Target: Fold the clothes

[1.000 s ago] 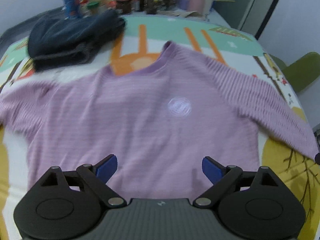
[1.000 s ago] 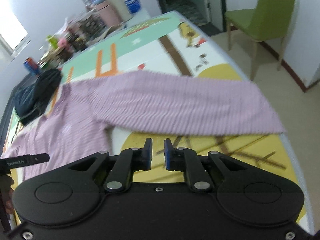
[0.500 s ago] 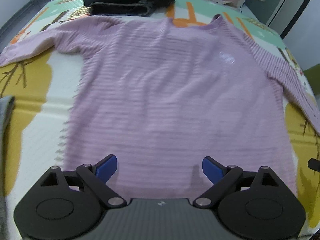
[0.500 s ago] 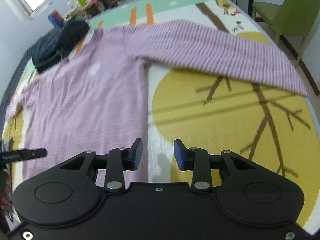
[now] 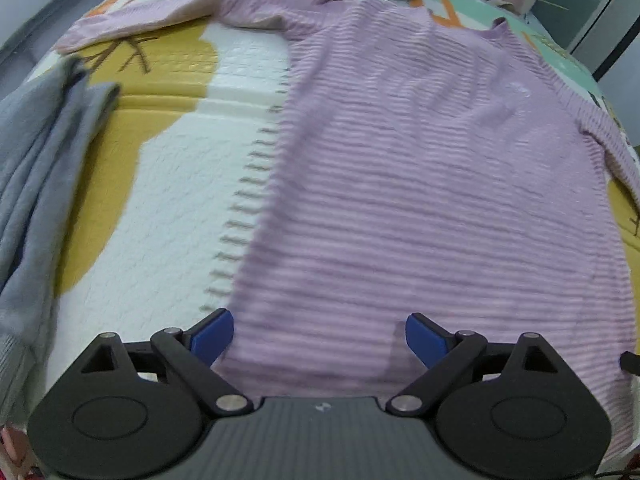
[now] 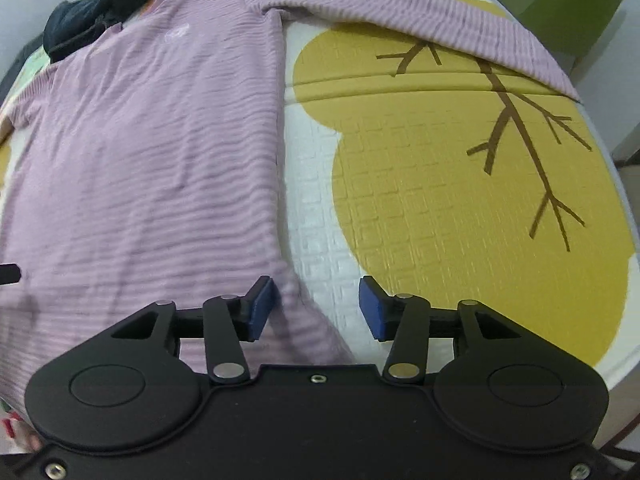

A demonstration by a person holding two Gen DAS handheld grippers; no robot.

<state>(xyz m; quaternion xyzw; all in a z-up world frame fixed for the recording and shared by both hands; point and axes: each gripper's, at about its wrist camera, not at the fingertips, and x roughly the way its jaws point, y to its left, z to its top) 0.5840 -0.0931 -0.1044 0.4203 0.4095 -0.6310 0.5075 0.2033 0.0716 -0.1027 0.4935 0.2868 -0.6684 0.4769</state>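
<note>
Sweater (image 5: 420, 184) lies flat, collar far, hem nearest, sleeves outspread.

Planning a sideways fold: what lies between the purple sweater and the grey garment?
Bare play mat, white and yellow, separates the purple sweater from the grey garment; the left wrist view shows it.

The left gripper (image 5: 319, 332) has a black body with two round caps, a ribbed grey centre plate bearing a small white mark, silver pivot pins and blue pads (image 5: 211, 335). The right gripper (image 6: 316, 307) is all black, with silver pins, screws and blue pads (image 6: 261, 307).
</note>
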